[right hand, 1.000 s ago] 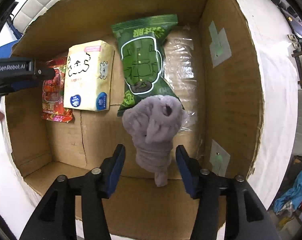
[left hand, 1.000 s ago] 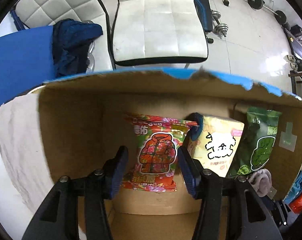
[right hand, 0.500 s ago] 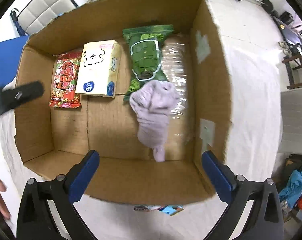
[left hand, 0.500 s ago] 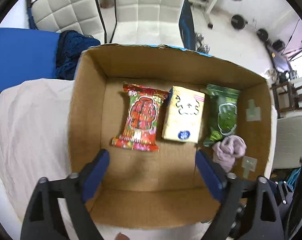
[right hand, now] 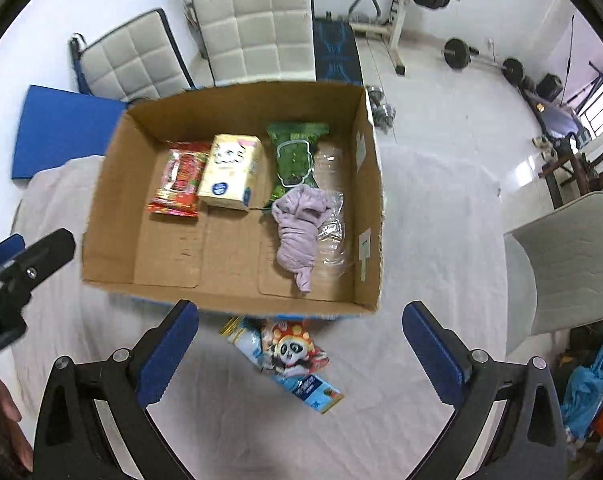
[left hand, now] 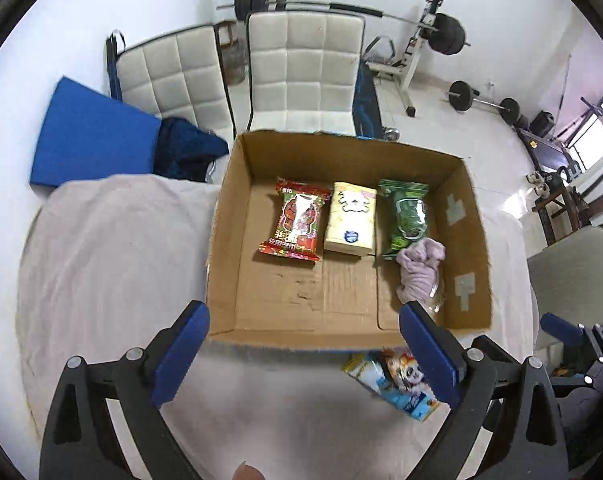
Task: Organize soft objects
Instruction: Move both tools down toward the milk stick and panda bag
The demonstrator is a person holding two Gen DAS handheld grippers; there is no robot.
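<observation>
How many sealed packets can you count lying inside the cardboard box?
3, in a row along the far side of the box: a red packet on the left, a yellow packet in the middle, a green packet on the right. None seems hidden.

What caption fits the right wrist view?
Open right gripper above panda packet; cardboard box holds three packs and a lilac sock.

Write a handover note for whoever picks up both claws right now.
Left claw: open, empty, above the box's near edge.
Right claw: open, empty, over the cloth in front of the box.
In the box: red pack, yellow pack, green pack, purple sock partly on the green pack.
Left: panda pack and the packet under it lie outside, against the box front.
</observation>
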